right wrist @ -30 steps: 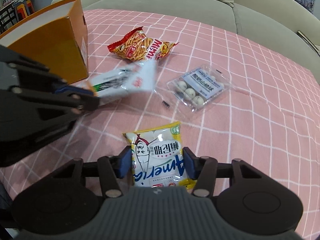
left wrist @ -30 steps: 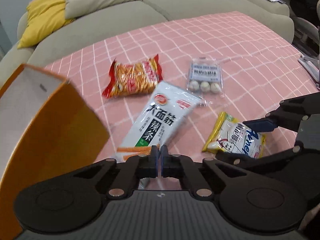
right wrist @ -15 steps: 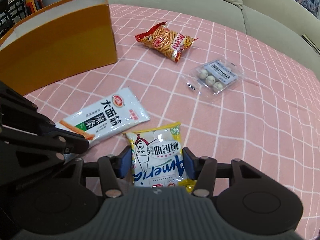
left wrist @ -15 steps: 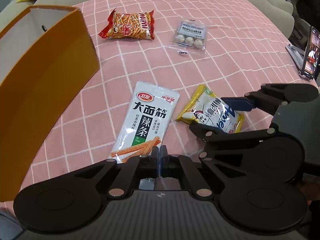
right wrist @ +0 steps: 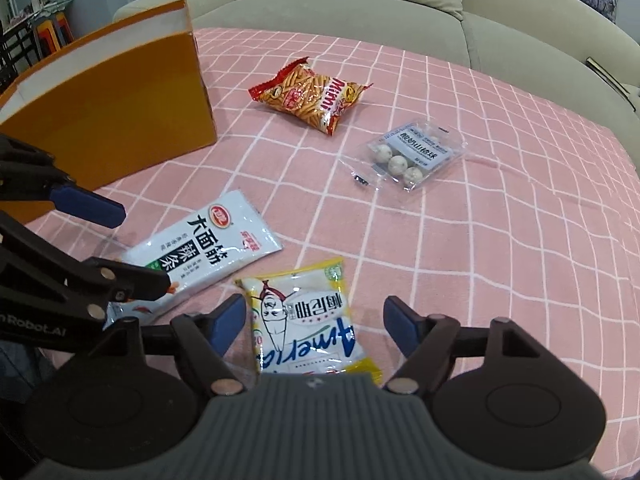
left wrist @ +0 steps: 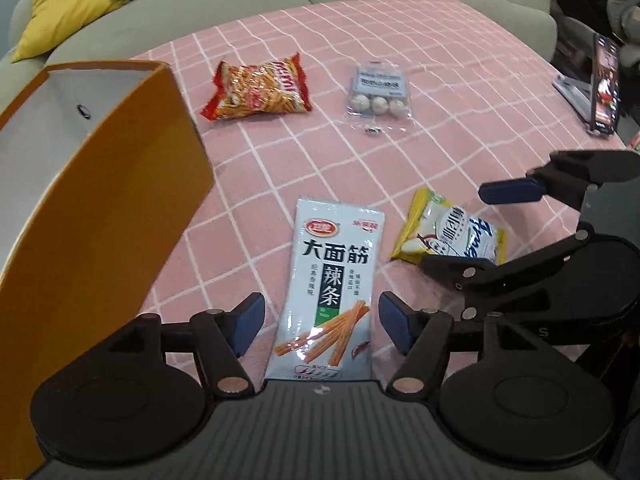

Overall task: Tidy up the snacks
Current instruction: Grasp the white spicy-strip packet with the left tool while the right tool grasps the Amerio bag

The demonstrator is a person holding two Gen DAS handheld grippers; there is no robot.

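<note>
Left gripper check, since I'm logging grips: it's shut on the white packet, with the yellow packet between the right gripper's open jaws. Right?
Not quite. The left gripper is open, its jaws clear of the white packet, per the left wrist view. The yellow packet does lie between the right gripper's open jaws.

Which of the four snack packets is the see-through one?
The clear packet of pale round balls, farthest right on the pink cloth. The red-orange stick bag, white spicy-strip pouch and yellow-white bag are all opaque printed wrappers.

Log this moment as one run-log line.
left gripper: just opened, straddling white spicy-strip packet | right gripper: just opened, straddling yellow-and-white snack bag | both packets flat on pink checked cloth
</note>
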